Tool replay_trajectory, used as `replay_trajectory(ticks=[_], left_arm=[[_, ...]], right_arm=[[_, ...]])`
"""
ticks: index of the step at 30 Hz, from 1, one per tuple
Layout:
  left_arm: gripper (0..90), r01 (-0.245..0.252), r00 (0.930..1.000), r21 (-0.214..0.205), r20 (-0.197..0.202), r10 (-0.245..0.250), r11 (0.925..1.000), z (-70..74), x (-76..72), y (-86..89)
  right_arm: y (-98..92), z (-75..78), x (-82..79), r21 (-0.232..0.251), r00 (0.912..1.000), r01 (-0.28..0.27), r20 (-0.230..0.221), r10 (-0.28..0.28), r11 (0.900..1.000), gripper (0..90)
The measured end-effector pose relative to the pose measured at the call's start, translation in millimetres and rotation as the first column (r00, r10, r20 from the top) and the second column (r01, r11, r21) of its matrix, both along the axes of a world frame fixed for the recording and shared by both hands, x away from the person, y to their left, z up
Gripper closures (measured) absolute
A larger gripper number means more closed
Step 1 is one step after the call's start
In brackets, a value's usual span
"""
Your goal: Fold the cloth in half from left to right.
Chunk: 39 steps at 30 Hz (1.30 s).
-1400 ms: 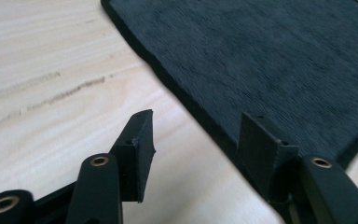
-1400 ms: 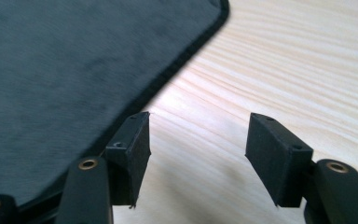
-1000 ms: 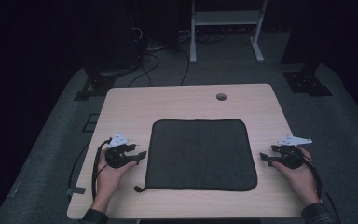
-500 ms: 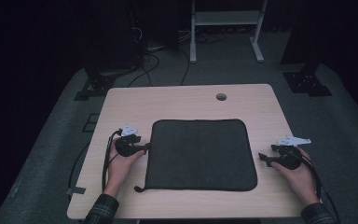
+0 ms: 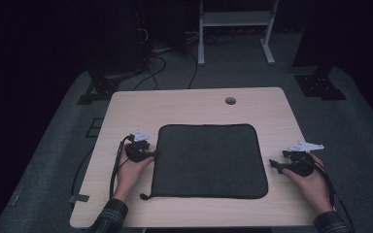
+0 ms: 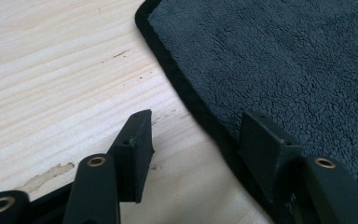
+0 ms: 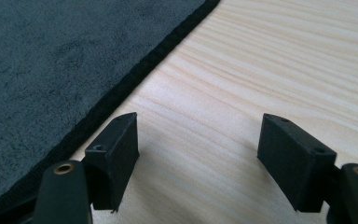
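Dark grey fleece mat [image 5: 209, 161] with a black bound edge lies flat in the middle of the pale wooden counter [image 5: 194, 104], a small loop at its near left corner. Left gripper [image 5: 151, 154] sits at the mat's left edge, its jaws apart and just closing, one over bare wood and the other over the mat's border [image 6: 200, 112], which runs between them ungripped. Right gripper [image 5: 273, 165] rests just off the mat's right edge, jaws spread and just widening, with nothing but wood between them. A round cable hole [image 5: 230, 100] sits near the far edge.
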<state>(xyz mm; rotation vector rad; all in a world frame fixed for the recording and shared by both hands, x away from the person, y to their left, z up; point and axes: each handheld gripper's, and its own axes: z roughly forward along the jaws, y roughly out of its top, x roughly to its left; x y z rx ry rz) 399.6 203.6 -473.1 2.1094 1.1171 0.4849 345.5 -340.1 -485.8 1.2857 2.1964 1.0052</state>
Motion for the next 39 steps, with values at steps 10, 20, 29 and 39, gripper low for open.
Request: replay_trajectory(ticks=[10, 20, 29, 39], left_arm=[[72.1, -0.006, 0.9995, -0.027, -0.032, 0.005, 0.9996, 2.2, -5.9, -7.9], [89.1, -0.038, 0.9972, -0.056, -0.066, 0.035, 0.9977, 3.0, -7.8, -13.2], [89.4, -0.047, 0.9955, -0.09, -0.085, 0.04, 0.9949, 4.3, -7.1, -3.6], [89.4, -0.075, 0.9945, -0.128, -0.083, 0.065, 0.989, 14.7, -9.9, 11.1]], right_arm=[[-0.6, 0.1, -0.6, 0.0, 1.0, 0.0, -0.002, 0.0, 1.0, 27.5], [-0.5, 0.1, -0.5, 0.0, 1.0, -0.001, -0.002, 0.001, 1.0, 27.3], [-1.6, 0.1, -0.7, 0.006, 1.0, -0.005, -0.003, 0.005, 1.0, 27.3], [-2.2, 0.2, -1.1, 0.007, 0.9999, -0.01, -0.005, 0.01, 0.9999, 27.4]])
